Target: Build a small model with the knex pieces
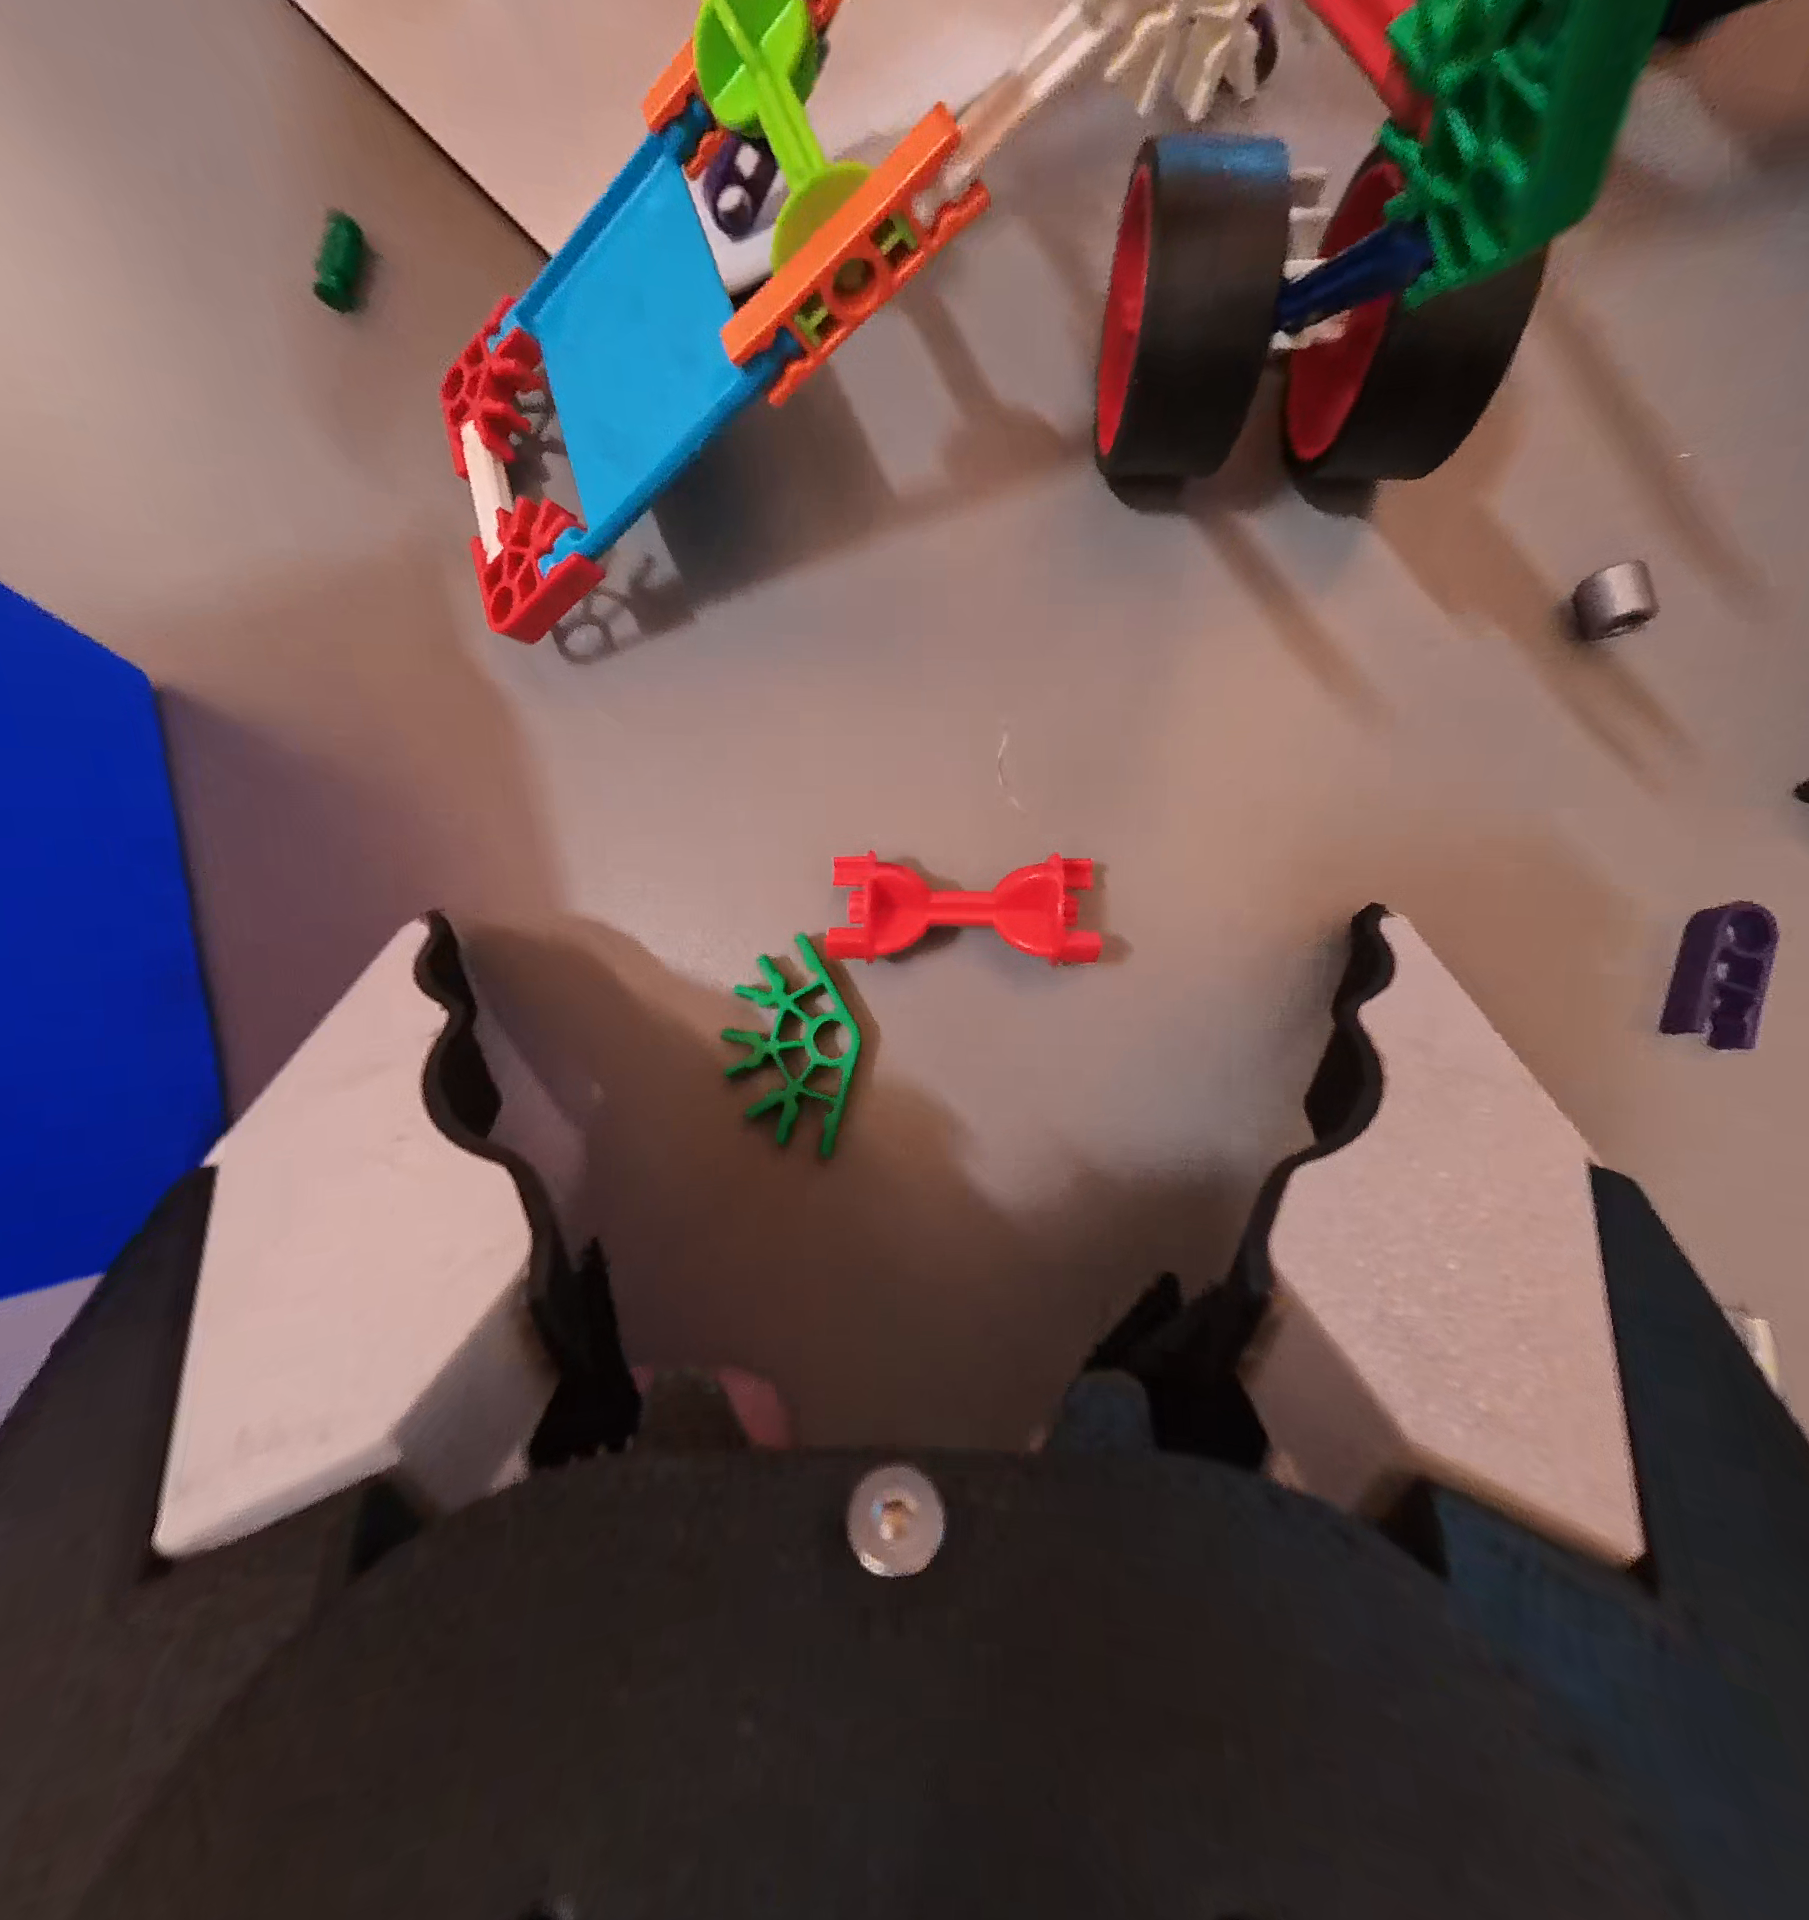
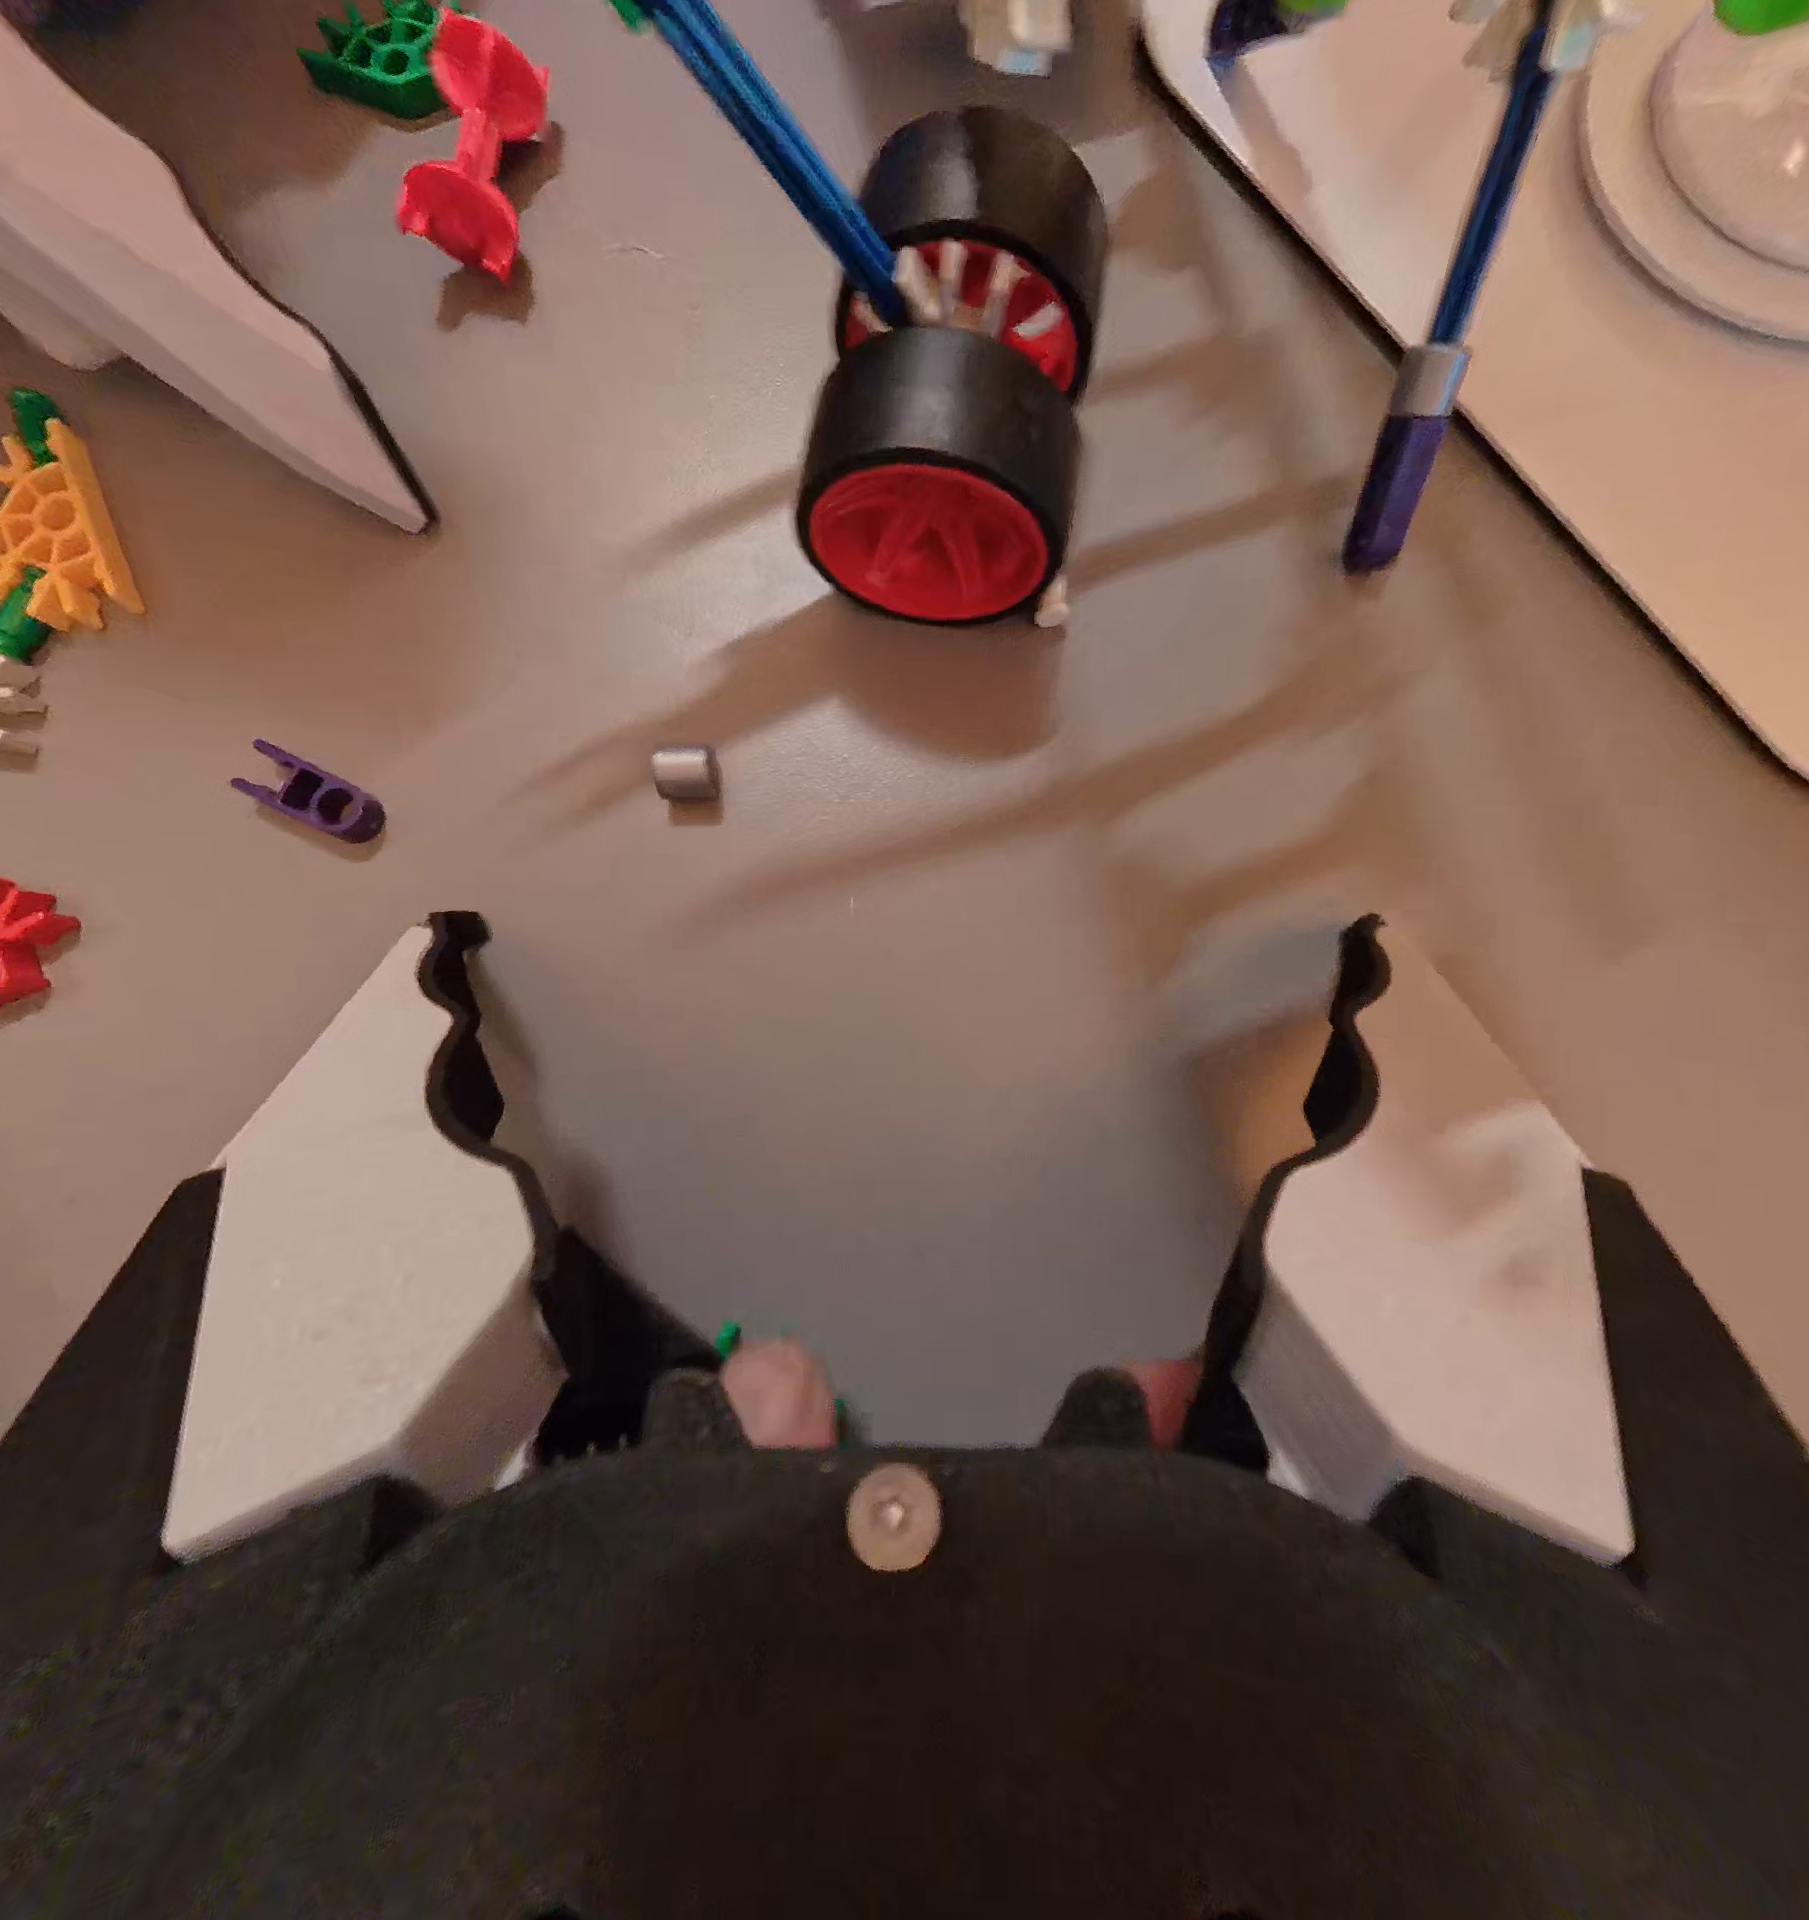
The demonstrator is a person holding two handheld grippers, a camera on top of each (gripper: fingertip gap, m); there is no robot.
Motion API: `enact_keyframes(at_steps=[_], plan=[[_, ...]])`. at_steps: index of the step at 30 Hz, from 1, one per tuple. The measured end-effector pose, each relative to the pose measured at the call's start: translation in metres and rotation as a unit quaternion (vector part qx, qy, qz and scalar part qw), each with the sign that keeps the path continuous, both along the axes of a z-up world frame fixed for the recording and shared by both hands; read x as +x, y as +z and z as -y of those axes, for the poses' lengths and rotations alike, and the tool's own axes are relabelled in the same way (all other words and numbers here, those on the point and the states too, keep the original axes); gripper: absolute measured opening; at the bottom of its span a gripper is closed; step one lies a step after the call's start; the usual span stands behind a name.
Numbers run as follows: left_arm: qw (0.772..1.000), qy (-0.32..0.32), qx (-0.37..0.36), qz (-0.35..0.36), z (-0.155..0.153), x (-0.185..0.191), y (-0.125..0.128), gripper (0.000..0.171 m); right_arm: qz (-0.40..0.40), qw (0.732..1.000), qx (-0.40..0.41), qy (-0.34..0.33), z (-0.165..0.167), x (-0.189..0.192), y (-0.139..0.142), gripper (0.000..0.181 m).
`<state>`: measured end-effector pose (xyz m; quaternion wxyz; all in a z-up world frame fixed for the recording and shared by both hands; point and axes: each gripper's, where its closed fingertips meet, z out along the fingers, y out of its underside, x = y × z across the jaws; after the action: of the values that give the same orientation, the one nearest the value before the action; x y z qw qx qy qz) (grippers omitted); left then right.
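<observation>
Our left tongs (image 1: 905, 925) stand wide open over the grey desk (image 1: 1243, 748), gripping nothing. Just ahead of the gap, between the two tips, lie a short red rod piece with flared ends (image 1: 964, 909) and a green fan-shaped connector (image 1: 801, 1044); the two appear to touch at one corner, the connector sitting slightly nearer the left finger. Both are small, thin, hard plastic pieces, and we judge them light, stiff and rather slippery, lying flat so that little edge stands up to catch. The red piece's narrow middle shaft looks the natural place to pinch; the connector would go by its straight outer edge. Farther off rest a blue-panelled assembly with orange bars (image 1: 651, 343), a pair of black wheels with red hubs (image 1: 1295, 322), a grey spacer (image 1: 1614, 601) and a purple clip (image 1: 1723, 975).

Our right tongs (image 2: 905, 925) are likewise spread wide and empty, above bare desk. Nearest ahead of them is the grey spacer (image 2: 686, 774), then the wheel pair (image 2: 941, 457) on its blue rod (image 2: 775, 145); the purple clip (image 2: 316, 800) lies off to the left.
</observation>
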<state>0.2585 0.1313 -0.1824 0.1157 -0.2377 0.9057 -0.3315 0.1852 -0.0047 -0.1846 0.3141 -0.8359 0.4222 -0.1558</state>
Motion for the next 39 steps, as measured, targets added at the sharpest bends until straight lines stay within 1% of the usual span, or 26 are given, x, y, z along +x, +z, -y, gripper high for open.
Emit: enact_keyframes(at_steps=[2,3,4,9,11,12,13,14,15,16,18,20,21,22,23,24,27,29,30,31,32,34,35,36,37,39], plan=[[1.0,0.009,0.008,-0.017,-0.002,-0.004,-0.002,0.153,-0.008,1.0,-0.004,-0.017,0.009,0.003,-0.001,0.155],[1.0,0.006,0.012,-0.022,-0.002,-0.007,-0.004,0.158,-0.009,1.0,-0.009,-0.02,0.011,0.003,0.0,0.155],[0.999,0.013,0.013,-0.029,-0.003,-0.007,-0.004,0.158,-0.01,1.0,-0.013,-0.023,0.011,0.003,0.0,0.155],[0.999,0.023,0.004,-0.024,0.0,-0.004,-0.004,0.159,-0.001,0.999,0.003,-0.047,0.007,0.002,-0.001,0.156],[0.999,0.029,0.009,-0.028,0.0,-0.007,-0.004,0.158,0.002,0.999,0.003,-0.033,0.003,-0.003,0.0,0.156],[0.999,0.027,0.008,-0.024,0.0,-0.009,-0.004,0.158,0.005,1.0,0.002,-0.011,-0.002,-0.009,0.001,0.156],[1.0,0.026,0.004,-0.011,0.0,-0.009,-0.002,0.159,0.005,1.0,0.0,0.002,-0.006,-0.014,0.001,0.156],[1.0,0.025,-0.001,0.004,-0.001,-0.009,0.0,0.158,0.009,1.0,0.0,0.0,-0.006,-0.015,0.001,0.156],[0.999,0.033,-0.005,0.01,-0.004,-0.008,0.002,0.155,0.014,1.0,-0.001,-0.006,-0.006,-0.015,0.002,0.156],[0.999,0.049,-0.01,0.009,-0.007,-0.008,0.002,0.149,0.02,1.0,-0.002,-0.012,-0.006,-0.015,0.003,0.155],[0.998,0.061,-0.007,0.0,-0.007,-0.015,0.003,0.138,0.023,1.0,-0.005,-0.021,-0.005,-0.016,0.003,0.156],[0.997,0.08,-0.001,0.005,-0.009,-0.016,0.003,0.139,0.023,0.999,-0.006,-0.04,-0.003,-0.015,0.003,0.156],[0.996,0.083,-0.012,-0.009,-0.008,-0.02,0.001,0.137,0.028,0.998,-0.007,-0.047,-0.003,-0.015,0.004,0.156],[0.997,0.078,-0.01,-0.01,-0.008,-0.021,0.0,0.145,0.03,0.998,-0.007,-0.056,-0.002,-0.016,0.004,0.156],[0.997,0.081,-0.008,-0.007,-0.01,-0.02,0.0,0.149,0.036,0.997,-0.006,-0.061,-0.002,-0.017,0.004,0.156],[0.996,0.083,-0.005,-0.01,-0.009,-0.022,0.0,0.149,0.048,0.997,-0.007,-0.057,-0.004,-0.018,0.006,0.156],[0.996,0.087,-0.008,0.027,-0.009,-0.022,0.004,0.155,0.046,0.998,-0.003,-0.036,-0.01,-0.029,0.006,0.154],[0.994,0.102,-0.009,0.026,-0.012,-0.021,0.004,0.154,0.045,0.998,0.001,-0.038,-0.009,-0.032,0.007,0.147],[0.993,0.111,-0.012,0.021,-0.015,-0.019,0.004,0.148,0.048,0.998,-0.001,-0.044,-0.008,-0.031,0.008,0.147],[0.992,0.124,-0.011,0.019,-0.018,-0.016,0.004,0.147,0.045,0.997,-0.002,-0.057,-0.004,-0.029,0.007,0.153],[0.991,0.13,-0.011,0.01,-0.019,-0.016,0.002,0.148,0.037,0.996,0.0,-0.087,0.004,-0.023,0.005,0.153],[0.991,0.136,-0.008,0.002,-0.019,-0.016,0.001,0.149,0.021,0.992,0.006,-0.122,0.013,-0.018,0.002,0.154],[0.992,0.13,-0.008,-0.003,-0.018,-0.018,0.0,0.15,0.044,0.989,-0.006,-0.143,0.021,-0.014,0.007,0.149],[0.993,0.12,-0.003,-0.012,-0.016,-0.021,-0.002,0.156,0.065,0.988,-0.015,-0.14,0.022,-0.014,0.011,0.138],[0.993,0.12,0.001,-0.015,-0.015,-0.021,-0.002,0.156,0.088,0.988,-0.028,-0.122,0.019,-0.013,0.016,0.134],[0.994,0.112,0.002,-0.01,-0.01,-0.022,-0.002,0.158,0.126,0.985,-0.052,-0.108,0.017,-0.011,0.022,0.135]])
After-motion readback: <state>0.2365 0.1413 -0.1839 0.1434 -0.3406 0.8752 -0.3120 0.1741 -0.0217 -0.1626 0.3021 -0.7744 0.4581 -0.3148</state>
